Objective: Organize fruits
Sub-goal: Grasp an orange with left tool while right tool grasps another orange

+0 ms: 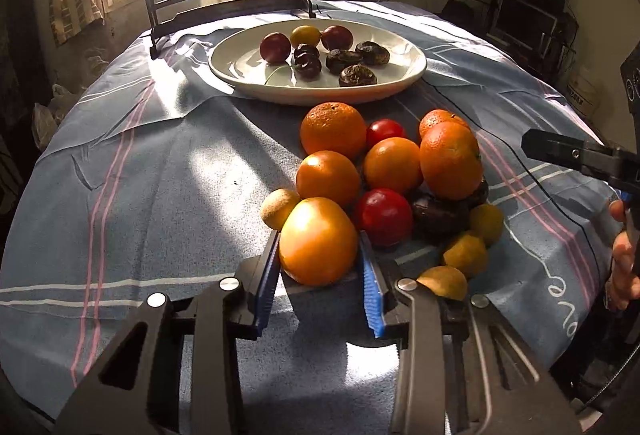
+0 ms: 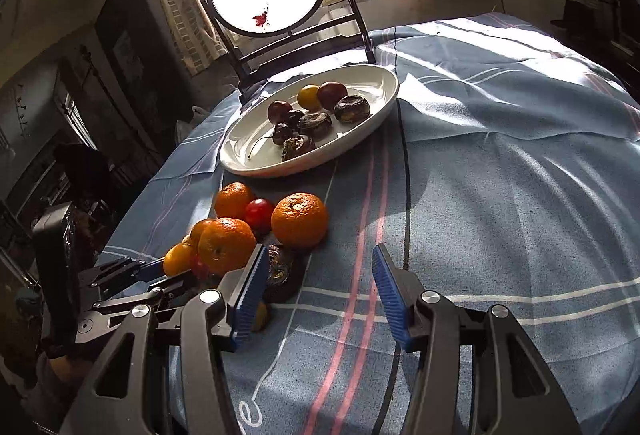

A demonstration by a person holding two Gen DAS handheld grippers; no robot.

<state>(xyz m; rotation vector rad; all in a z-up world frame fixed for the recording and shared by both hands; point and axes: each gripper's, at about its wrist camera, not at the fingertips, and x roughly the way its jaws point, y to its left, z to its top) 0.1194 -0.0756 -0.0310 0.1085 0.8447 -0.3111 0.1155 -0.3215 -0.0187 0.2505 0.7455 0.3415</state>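
Left claw (image 1: pixel 319 259) has its blue pads pressed on both sides of the nearest orange (image 1: pixel 318 241), at the front of the fruit pile on the desk (image 1: pixel 140 195). It's a pinch, though the orange sits low, seemingly not yet lifted. Right claw (image 2: pixel 318 289) hangs spread and empty over bare cloth, its left finger just beside a dark wrinkled fruit (image 2: pixel 282 271).

Progress? I'd say early. The white plate (image 1: pixel 412 65) holds only small stuff: plums, a yellow one, shrivelled dark fruits. Left on the cloth: several oranges, two red tomatoes (image 1: pixel 383 215), yellow fruits, a kiwi (image 1: pixel 278 208).

From the left wrist view you get the grip itself and the whole pile laid out. From the right wrist view the held orange is hidden behind the pile, but you see the left tool's body and the open stretch of cloth to the right.
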